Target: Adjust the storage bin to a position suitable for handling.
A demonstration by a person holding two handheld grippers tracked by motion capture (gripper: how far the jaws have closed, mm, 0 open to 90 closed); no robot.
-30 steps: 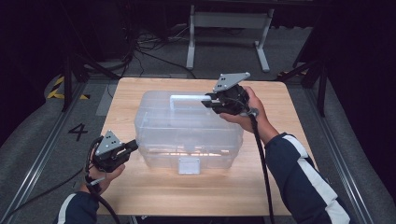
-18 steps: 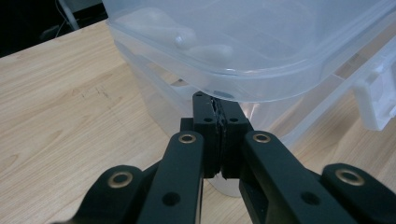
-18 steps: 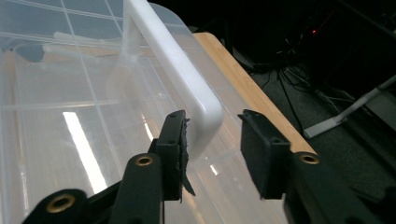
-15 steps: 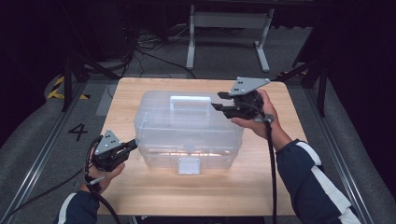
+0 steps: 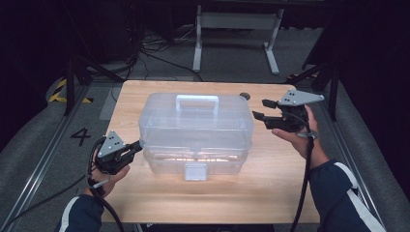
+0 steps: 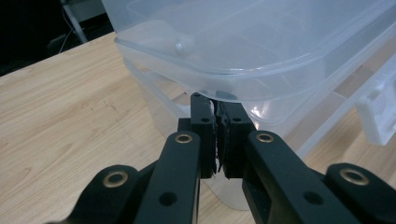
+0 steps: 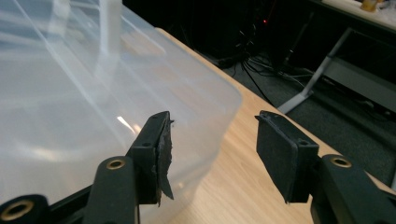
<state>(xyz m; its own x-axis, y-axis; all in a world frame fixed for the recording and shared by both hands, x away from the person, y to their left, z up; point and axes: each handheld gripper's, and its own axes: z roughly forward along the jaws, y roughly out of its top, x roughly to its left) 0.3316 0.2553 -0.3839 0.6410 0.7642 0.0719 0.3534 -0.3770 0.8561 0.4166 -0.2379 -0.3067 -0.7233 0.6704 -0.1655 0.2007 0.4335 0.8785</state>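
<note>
My left tool [image 5: 138, 146] is pinched on the clear plastic box's [image 5: 196, 126] lid rim, mid-worktop [image 5: 270, 193]; my right tool [image 5: 261, 110] has just been opening, empty. The box looks light, slippery, flexible; grip its rim or handle [image 5: 197, 100].

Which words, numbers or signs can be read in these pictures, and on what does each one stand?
"4": a dark digit on the grey floor left of the wooden table, in the high view.
The white latch on the front of the clear plastic box shows no text that can be read.
The yellow and black stripes on the floor are a marking, not text.
</note>
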